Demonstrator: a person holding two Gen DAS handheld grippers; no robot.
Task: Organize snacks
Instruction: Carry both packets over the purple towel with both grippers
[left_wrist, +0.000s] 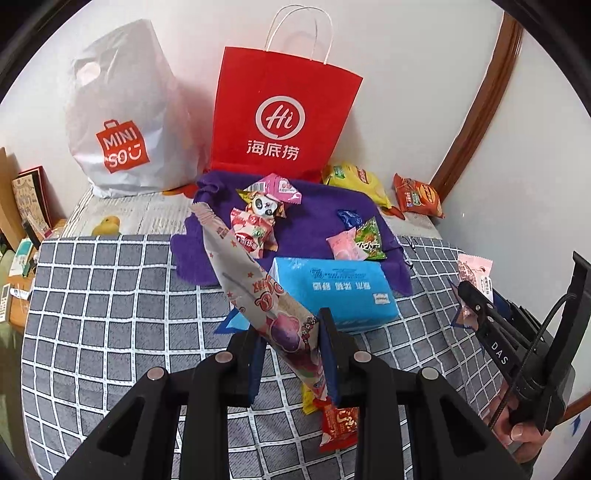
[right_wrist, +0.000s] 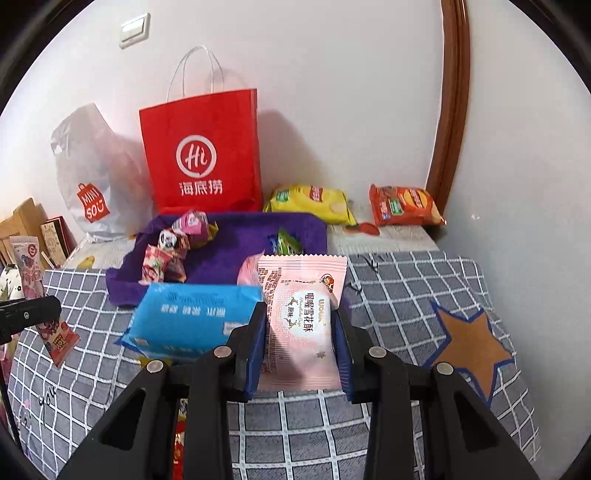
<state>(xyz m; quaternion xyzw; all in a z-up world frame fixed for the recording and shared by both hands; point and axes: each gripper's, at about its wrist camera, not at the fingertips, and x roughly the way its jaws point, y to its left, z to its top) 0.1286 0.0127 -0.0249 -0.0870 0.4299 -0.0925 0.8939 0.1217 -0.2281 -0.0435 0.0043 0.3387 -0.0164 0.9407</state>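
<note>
A: Which step is this, from left to right?

B: Both packets look lifted clear and ready to carry, I'd judge. In the left wrist view the left gripper (left_wrist: 291, 354) is clamped on a long foil stick packet (left_wrist: 255, 291), which slants from the bottom centre up toward the middle of the frame. At the right edge of that view the right gripper (left_wrist: 476, 306) shows, a hand (left_wrist: 517, 432) on its handle.

A: And its own view?

B: The right gripper (right_wrist: 301, 347) is closed on a flat pink snowflake-crisp packet (right_wrist: 303, 321), centre frame, sides pinched, crimped top edge upright.

A: Where should they go?

B: Probably the purple felt tray (right_wrist: 236, 254), mid-frame behind the blue tissue pack (right_wrist: 192, 317). It is soft-walled and already holds small crinkly wrapped sweets (right_wrist: 166, 254).

A: What does the move call for?

B: Carrying each packet over the tissue pack, then releasing low inside the tray. The foil is slick and limp, so the long stick may swing.

A: Anything else?

B: A red paper bag (right_wrist: 203, 158) stands stiff against the wall, a yellow chip bag (right_wrist: 310, 203) and an orange chip bag (right_wrist: 402, 206) to its right, all above the grey checked cloth (right_wrist: 406, 280).
</note>
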